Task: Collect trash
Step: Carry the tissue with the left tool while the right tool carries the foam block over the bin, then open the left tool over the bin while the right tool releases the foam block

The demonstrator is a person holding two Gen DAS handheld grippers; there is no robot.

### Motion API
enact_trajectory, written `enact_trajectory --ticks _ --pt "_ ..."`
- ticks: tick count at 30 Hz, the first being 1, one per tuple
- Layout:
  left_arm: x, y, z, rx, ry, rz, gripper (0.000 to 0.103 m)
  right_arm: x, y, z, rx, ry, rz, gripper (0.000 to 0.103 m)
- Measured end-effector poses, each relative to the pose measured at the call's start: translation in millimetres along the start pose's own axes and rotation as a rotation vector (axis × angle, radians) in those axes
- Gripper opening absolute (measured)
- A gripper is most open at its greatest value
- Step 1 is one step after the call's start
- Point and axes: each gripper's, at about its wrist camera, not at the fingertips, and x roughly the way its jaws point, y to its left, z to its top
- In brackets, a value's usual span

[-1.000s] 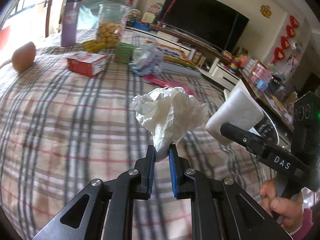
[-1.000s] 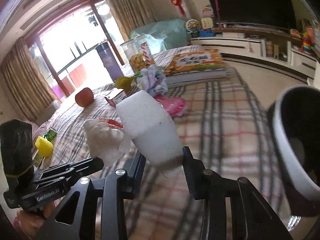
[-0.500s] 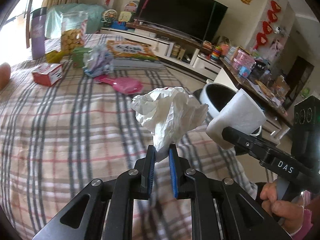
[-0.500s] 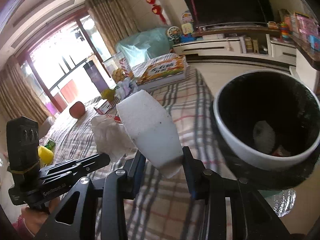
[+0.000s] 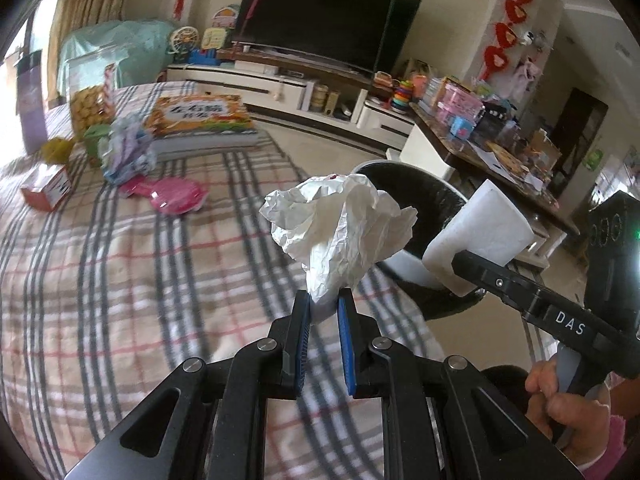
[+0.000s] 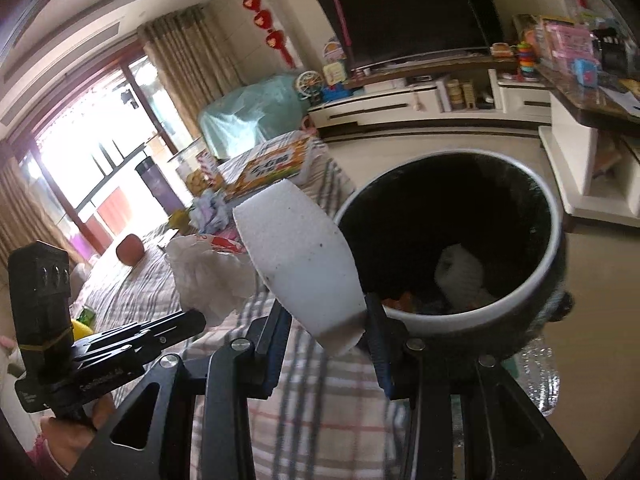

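Beside the woven plaid cloth [image 5: 120, 280], crinkled matt white paper [image 5: 340, 232] is pinched by matt black plastic fingers [image 5: 300, 320] with blue pads, a porous white foam block [image 6: 300, 260] is held, and a glossy-rimmed bin [image 6: 552, 240] is seen.

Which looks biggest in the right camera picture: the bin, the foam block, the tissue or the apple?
1. bin
2. foam block
3. tissue
4. apple

The foam block sits right at the camera, so it looks bigger than it is; the apple is farther away.

One crumpled paper [image 5: 340, 236], one foam block [image 6: 300, 264], one bin [image 6: 548, 256].
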Motion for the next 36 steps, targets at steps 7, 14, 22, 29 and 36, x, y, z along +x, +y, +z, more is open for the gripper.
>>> enact_trajectory --ticks 7,14,22,29,36 --pt "13.6 -17.1 12.6 0.032 -0.003 -0.019 0.012 -7.2 -17.2 6.8 0.022 -0.014 -0.045 0.037" --pt "31.6 -35.2 26.4 0.069 0.001 -0.033 0.012 -9.0 -32.5 14.0 0.043 -0.017 -0.078 0.037" --pt "52.9 -48.0 40.7 0.105 0.012 -0.027 0.012 -10.5 -51.2 23.8 0.062 -0.013 -0.112 0.037" --pt "71.5 -51.6 52.4 0.115 0.032 -0.016 0.013 -6.8 -60.7 31.3 0.067 -0.003 -0.135 0.037" --pt "81.3 -61.7 58.6 0.124 0.04 -0.009 0.013 1.5 -69.4 36.9 0.076 0.019 -0.148 0.037"
